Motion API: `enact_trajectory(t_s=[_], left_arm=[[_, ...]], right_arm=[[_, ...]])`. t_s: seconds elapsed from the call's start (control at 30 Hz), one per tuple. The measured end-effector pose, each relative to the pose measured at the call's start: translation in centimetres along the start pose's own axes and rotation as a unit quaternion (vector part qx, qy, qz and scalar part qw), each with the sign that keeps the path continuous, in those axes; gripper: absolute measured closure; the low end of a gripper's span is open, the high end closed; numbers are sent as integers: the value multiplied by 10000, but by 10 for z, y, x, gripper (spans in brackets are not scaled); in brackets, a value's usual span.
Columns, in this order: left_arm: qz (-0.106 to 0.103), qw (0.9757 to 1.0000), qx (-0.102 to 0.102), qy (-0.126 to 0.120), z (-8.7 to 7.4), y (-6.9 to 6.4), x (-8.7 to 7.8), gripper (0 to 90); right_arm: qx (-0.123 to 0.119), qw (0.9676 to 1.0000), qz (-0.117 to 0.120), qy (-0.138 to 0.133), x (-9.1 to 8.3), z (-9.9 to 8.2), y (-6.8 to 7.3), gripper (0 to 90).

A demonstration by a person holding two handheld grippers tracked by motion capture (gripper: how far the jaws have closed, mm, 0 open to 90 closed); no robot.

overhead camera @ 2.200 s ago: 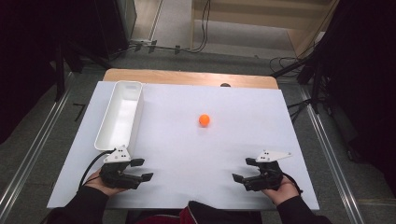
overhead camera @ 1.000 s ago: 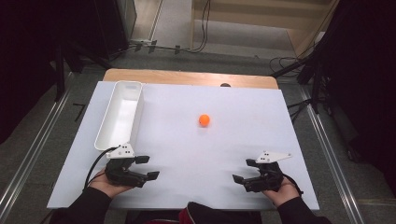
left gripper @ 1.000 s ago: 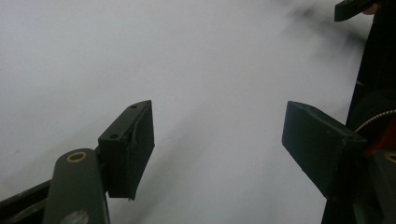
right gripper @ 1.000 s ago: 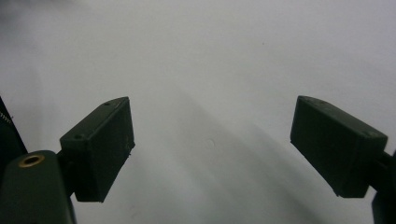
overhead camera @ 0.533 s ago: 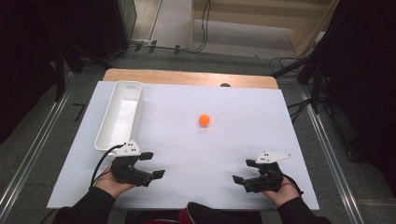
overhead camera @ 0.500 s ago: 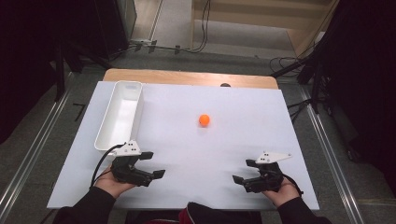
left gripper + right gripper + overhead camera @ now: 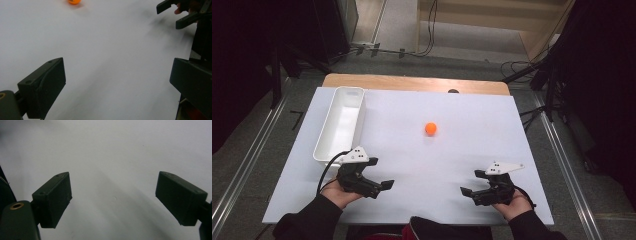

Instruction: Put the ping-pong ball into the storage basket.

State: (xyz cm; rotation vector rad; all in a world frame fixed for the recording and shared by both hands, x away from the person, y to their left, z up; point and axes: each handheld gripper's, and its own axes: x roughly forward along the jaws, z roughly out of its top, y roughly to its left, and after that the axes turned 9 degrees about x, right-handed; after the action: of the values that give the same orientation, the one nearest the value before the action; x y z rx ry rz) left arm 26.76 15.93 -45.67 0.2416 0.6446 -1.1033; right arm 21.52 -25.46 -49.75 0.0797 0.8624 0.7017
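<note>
An orange ball (image 7: 430,128) lies on the white table top (image 7: 422,165), past the middle. It also sits at the top edge of the left gripper view (image 7: 74,1). My left gripper (image 7: 380,188) is held low over the near left of the table and points right. Its jaws have just been opening and now stand wide apart (image 7: 117,82), with nothing between them. My right gripper (image 7: 470,183) rests at the near right and points left, open and empty (image 7: 113,200). Its jaws show far off in the left gripper view (image 7: 175,15).
A long white tray (image 7: 341,125) lies empty along the left side, just beyond my left hand. A wooden strip (image 7: 412,82) runs along the table's far edge. Cables and dark stands are on the floor around the table.
My left gripper has shifted a little to the right and away from the table's near edge, and its jaws have spread wider. The right gripper and the ball have stayed put.
</note>
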Motion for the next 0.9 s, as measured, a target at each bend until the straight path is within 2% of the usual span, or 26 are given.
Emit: enact_trajectory(t_s=[0.07, 0.13, 0.3, 0.7, 0.8, 0.9], left_arm=[[6, 10000, 5, -4, 2, 0, 2, 7], [88, 9999, 39, 40, 4, 0, 4, 0], [103, 9998, 124, 84, 7, 0, 6, 0], [186, 9997, 112, 139, 19, 2, 17, 0], [275, 9991, 204, 268, 24, 1, 22, 0], [225, 9991, 205, 283, 26, 2, 24, 0]], right_arm=[[-19, 10000, 50, -65, -1, 0, 1, 122], [-16, 10000, 43, -31, -1, -1, 2, 123], [-25, 10000, 27, -20, -1, -1, 1, 122], [-27, 10000, -21, -24, -3, -3, 1, 122], [12, 10000, -20, -76, -4, -3, 1, 123], [-7, 10000, -8, -31, -4, -4, 1, 122]])
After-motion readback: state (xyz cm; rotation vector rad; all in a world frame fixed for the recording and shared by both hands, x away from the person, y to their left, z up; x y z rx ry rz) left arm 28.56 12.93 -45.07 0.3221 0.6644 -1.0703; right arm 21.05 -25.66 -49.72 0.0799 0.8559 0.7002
